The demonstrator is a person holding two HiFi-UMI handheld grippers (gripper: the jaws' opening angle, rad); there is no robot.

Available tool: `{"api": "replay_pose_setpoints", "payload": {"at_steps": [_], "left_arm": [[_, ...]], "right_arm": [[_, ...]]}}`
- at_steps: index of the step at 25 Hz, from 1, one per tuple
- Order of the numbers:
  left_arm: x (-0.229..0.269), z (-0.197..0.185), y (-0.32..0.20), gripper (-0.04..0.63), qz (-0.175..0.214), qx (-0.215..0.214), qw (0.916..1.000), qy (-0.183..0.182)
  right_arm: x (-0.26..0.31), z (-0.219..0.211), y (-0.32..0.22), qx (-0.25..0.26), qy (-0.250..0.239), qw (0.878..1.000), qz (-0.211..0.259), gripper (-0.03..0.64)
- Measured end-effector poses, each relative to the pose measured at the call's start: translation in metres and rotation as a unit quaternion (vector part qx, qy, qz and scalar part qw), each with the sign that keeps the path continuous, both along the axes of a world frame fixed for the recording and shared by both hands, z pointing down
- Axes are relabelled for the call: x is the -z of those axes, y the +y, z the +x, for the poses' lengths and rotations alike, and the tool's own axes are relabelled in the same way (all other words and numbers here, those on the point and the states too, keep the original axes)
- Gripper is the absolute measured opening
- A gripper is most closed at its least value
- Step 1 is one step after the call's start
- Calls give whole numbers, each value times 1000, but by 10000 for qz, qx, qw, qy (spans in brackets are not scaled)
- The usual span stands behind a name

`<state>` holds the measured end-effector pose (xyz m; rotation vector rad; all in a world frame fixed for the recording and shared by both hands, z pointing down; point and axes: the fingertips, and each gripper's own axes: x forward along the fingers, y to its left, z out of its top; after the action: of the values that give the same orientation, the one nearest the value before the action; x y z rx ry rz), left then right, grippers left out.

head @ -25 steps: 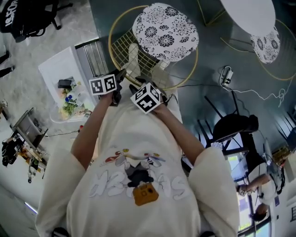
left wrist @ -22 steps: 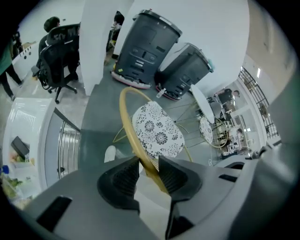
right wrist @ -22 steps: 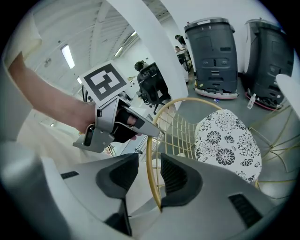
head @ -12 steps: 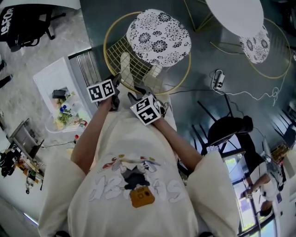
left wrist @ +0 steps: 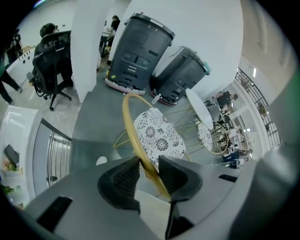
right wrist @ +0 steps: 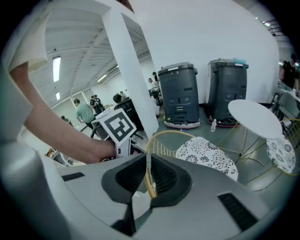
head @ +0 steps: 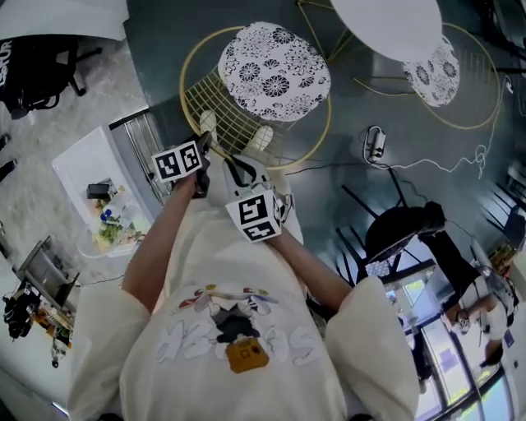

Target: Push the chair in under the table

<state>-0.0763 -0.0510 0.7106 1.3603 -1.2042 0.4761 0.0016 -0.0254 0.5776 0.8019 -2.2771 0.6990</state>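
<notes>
Pinching the gold back rim (left wrist: 127, 112) of the chair (head: 274, 70), the left gripper (left wrist: 149, 168) seems to have its fingers narrowed onto it. The right gripper (right wrist: 148, 177) has its fingers closing on that same rim, which runs between them. The chair stands on the dark floor (head: 345, 111), just left of the white round bench (head: 386, 25) and nearer.

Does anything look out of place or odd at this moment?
The gold wire chair with the floral cushion stands out on the dark floor, clear of the round white table. A white cable with what looks like a power strip trails loose across the floor beside it, a possible snag.
</notes>
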Motion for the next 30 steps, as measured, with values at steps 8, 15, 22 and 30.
{"api": "replay_pose_setpoints", "payload": {"at_steps": [8,15,22,30], "left_arm": [[3,26,-34,124,155,-28,9999,-72],[3,41,-75,124,309,-87,9993,-167],[5,54,-118,124,439,-135,9985,-282],[8,63,-172,124,598,-399,9963,-478]], "right_arm": [[23,19,-13,-407,-269,9988,45,35],[26,35,-24,-623,-257,9977,75,35],[32,51,-40,-788,-230,9966,117,35],[35,69,-58,-1036,-191,9944,116,35]]}}
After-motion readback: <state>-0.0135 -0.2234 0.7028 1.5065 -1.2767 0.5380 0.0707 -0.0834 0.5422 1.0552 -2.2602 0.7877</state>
